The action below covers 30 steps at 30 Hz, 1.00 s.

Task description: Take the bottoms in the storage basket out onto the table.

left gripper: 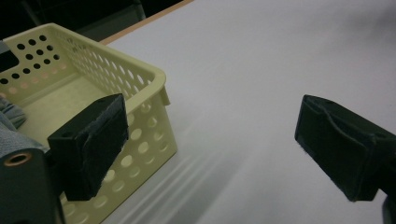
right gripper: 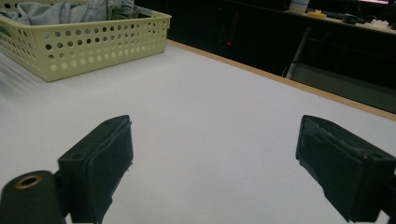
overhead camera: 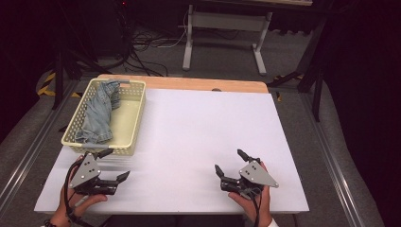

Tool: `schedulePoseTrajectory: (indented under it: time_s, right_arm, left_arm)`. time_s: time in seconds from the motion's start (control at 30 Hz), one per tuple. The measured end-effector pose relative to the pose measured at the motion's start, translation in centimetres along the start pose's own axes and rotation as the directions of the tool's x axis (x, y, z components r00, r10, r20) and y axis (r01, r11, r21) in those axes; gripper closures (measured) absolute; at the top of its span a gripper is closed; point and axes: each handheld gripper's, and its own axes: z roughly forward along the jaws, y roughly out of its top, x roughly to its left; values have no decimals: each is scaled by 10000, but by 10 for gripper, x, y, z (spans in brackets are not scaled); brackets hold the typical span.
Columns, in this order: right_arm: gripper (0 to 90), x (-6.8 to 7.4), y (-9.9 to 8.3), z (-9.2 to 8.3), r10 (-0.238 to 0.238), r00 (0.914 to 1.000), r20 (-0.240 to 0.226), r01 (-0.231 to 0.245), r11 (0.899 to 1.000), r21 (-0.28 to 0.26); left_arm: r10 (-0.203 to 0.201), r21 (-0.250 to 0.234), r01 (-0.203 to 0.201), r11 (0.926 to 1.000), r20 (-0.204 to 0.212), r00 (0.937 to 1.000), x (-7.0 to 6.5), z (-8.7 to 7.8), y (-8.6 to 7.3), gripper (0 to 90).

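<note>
Denim garment (overhead camera: 98,113) is bunched up in the pale yellow basket (overhead camera: 135,124) at the table's (overhead camera: 198,127) far left corner, probably parked there for unloading. Left claw (overhead camera: 115,165) sits just beside the basket's near end, jaws spread wide, nothing in them. Right claw (overhead camera: 229,161) rests well apart near the front edge, wide open too, empty. Both hands lie low, claws pointing roughly across the table.

**Bright table, dark room**

Light is hitting the white table (overhead camera: 198,142) evenly while the surroundings are sitting nearly black. The yellow basket (left gripper: 140,116) is throwing soft streaky shadows, and both gripper views are looking soft and grainy.
</note>
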Motion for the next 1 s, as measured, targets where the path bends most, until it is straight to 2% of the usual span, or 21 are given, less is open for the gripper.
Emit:
schedulePoseTrajectory:
  time_s: [0.13,0.2,0.37,0.43,0.47,0.57,0.7,0.77,0.83,0.9,1.0]
  right_arm:
    - [113,0,-1,2,-166,9999,-22,166,9998,80]
    - [111,0,-1,1,-6,9999,-129,7,10000,51]
    - [106,-1,1,1,-50,10000,-43,50,10000,-81]
    - [106,-1,1,1,-167,9999,-33,166,9998,-52]
    - [106,-1,2,0,-197,9998,13,197,9998,-43]
    - [108,-3,2,-1,-101,9999,95,102,9999,-137]
    - [108,-4,0,1,-78,10000,60,78,10000,0]
    - [107,-4,0,1,-24,10000,32,24,10000,-25]
    - [107,-4,0,1,102,9999,-9,-102,9999,-28]
    - [107,-4,0,2,127,9999,-22,-127,9999,4]
    - [107,-4,-1,2,209,9998,-45,-209,9998,52]
  left_arm:
    - [-76,54,76,10000,56,10000,-1,2,0,105]
    - [-51,83,50,10000,92,9999,-2,3,0,105]
    - [172,299,-176,9994,125,9998,-6,3,-1,105]
    - [208,226,-209,9995,48,9998,-6,1,1,112]
    - [92,141,-93,9999,83,9999,-6,0,1,111]
    - [55,42,-55,10000,7,10000,-6,-2,3,111]
    - [114,-43,-115,9999,-148,9998,-6,-4,7,113]
    - [-20,-139,18,9999,-175,9998,-5,-7,9,112]
    - [-93,-223,85,9997,-386,9992,-2,-11,13,112]
    - [-341,-428,312,9986,-694,9970,3,-16,18,114]
    - [-723,-463,669,9967,-1248,9895,13,-22,25,119]
